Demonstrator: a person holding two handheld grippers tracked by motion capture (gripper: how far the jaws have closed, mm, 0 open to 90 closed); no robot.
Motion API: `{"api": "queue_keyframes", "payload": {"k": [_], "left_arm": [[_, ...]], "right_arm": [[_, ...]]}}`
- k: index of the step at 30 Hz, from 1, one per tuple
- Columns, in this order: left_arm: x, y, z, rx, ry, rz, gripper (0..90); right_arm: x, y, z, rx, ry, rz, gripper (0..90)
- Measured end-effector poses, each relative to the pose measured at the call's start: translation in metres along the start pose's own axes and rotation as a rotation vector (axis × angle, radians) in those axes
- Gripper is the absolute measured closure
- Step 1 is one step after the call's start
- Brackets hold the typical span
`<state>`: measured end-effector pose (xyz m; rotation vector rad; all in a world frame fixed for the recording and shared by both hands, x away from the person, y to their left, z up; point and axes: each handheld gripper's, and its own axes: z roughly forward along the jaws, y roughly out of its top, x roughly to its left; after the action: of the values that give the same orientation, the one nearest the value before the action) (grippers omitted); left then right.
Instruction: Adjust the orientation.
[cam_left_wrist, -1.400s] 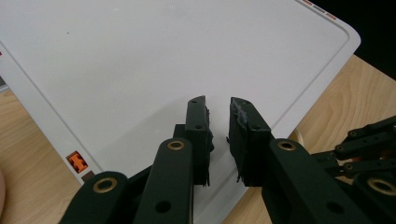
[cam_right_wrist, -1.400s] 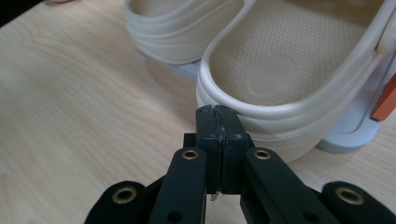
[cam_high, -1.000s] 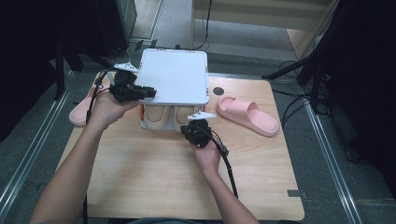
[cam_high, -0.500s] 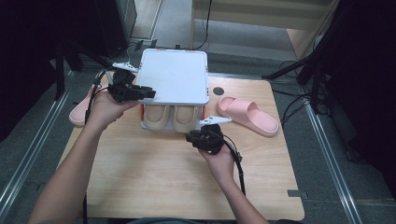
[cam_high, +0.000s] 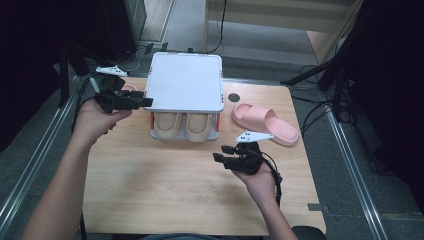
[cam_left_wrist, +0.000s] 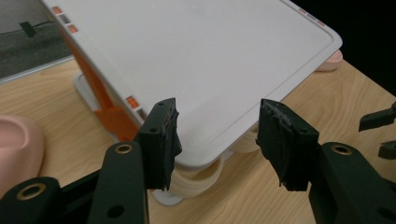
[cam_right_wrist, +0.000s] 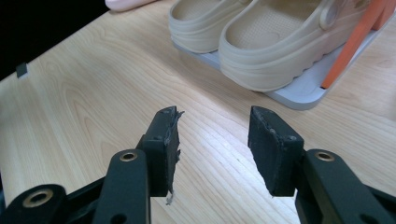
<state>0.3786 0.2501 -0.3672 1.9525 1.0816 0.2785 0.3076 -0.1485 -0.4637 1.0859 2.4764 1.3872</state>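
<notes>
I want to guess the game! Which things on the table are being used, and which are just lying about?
Being used:
- shoe rack, at the left gripper
- beige clogs on its lower shelf
- right gripper, open in front of them

Just lying about:
- pink slipper right of the rack
- another pink slipper on the left

Open bench in front, crowded at the back.

We see bare wood across the near half of the bench (cam_high: 165, 195), room enough for either gripper to pass. Farther back the shoe rack (cam_high: 186, 82) blocks the middle, its white top overhanging the beige clogs (cam_high: 184, 125) on the lower shelf. A pink slipper (cam_high: 265, 122) lies just right of the rack, and another pink slipper (cam_left_wrist: 18, 149) sits on its left.
</notes>
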Motion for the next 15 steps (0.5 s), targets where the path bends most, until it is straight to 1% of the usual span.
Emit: {"api": "queue_keyframes", "payload": {"k": [2,5,6,7,9,10,11,14,15], "left_arm": [[0.005,-0.005,-0.006,-0.006,0.014,-0.016,46.7],[0.010,-0.013,-0.013,-0.018,0.031,-0.035,46.4],[0.012,-0.015,-0.014,-0.018,0.039,-0.031,46.4],[0.013,-0.018,-0.017,-0.020,0.051,-0.035,46.4],[0.016,-0.022,-0.021,-0.024,0.063,-0.048,46.3],[0.018,-0.024,-0.023,-0.022,0.069,-0.051,46.2],[0.019,-0.027,-0.024,-0.026,0.075,-0.060,46.1],[0.024,-0.032,-0.029,-0.023,0.090,-0.068,45.8],[0.026,-0.034,-0.029,-0.026,0.097,-0.074,45.8]], "right_arm": [[-0.003,0.001,-0.002,0.002,0.003,-0.001,53.3],[-0.011,0.004,-0.004,-0.005,0.016,0.031,53.3],[-0.013,0.005,-0.003,-0.007,0.020,0.030,53.4],[-0.015,0.007,-0.002,-0.006,0.023,0.030,53.4],[-0.019,0.010,0.000,-0.003,0.025,0.027,53.5],[-0.021,0.012,0.001,0.000,0.028,0.035,53.5],[-0.022,0.012,0.001,0.003,0.032,0.039,53.5],[-0.023,0.013,0.003,-0.005,0.033,0.035,53.6],[-0.023,0.014,0.003,-0.002,0.034,0.040,53.7]]}}
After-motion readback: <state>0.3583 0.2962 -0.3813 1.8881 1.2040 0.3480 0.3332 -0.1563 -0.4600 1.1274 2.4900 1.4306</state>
